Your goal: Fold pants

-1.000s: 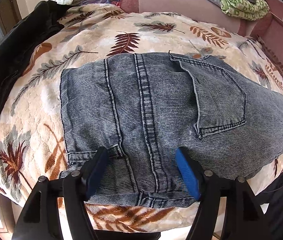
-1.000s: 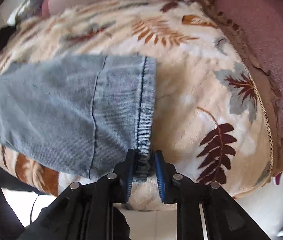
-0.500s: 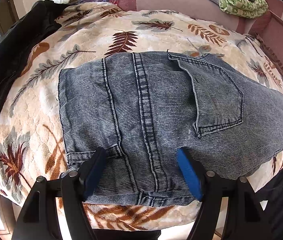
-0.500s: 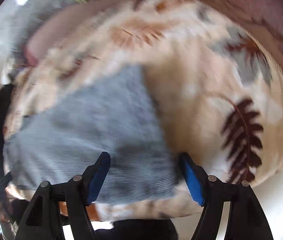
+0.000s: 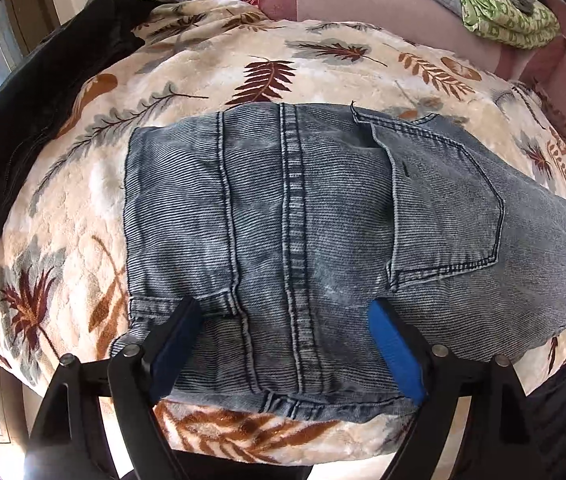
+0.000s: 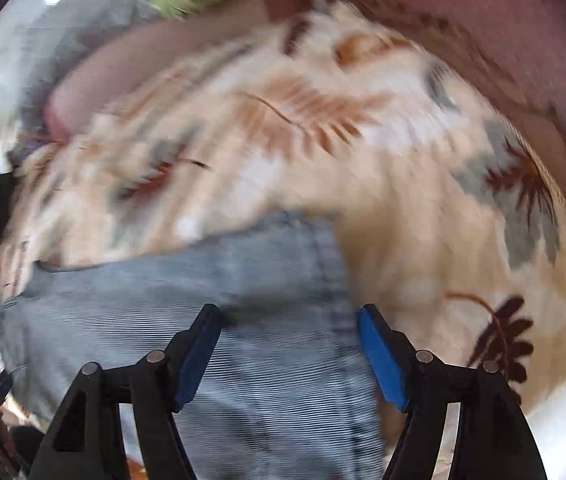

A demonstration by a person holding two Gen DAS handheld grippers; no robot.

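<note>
Your left hand-held gripper (image 5: 285,334) points down at the waist end of the pants (image 5: 303,232), jaws opening and already wide, blue pads (image 5: 393,354) apart over the denim with fabric showing between them but not pinched. Pants lie flat on the leaf-print blanket (image 5: 211,80) on the bed, filling the middle of the left wrist frame, back pocket (image 5: 443,208) at centre right, centre seam running top to bottom. Black garment (image 5: 31,120) lies along the left edge, green cloth (image 5: 503,12) at upper right. Your right hand-held gripper (image 6: 289,342) is spread wide too, nothing clamped; frame is motion-blurred. Leg end of the pants (image 6: 223,312) sits in the lower left and centre of that frame, its hem edge just inside the right pad (image 6: 381,360), blanket (image 6: 423,220) beyond it to the right. Whether either pad touches the cloth, cannot tell.
</note>
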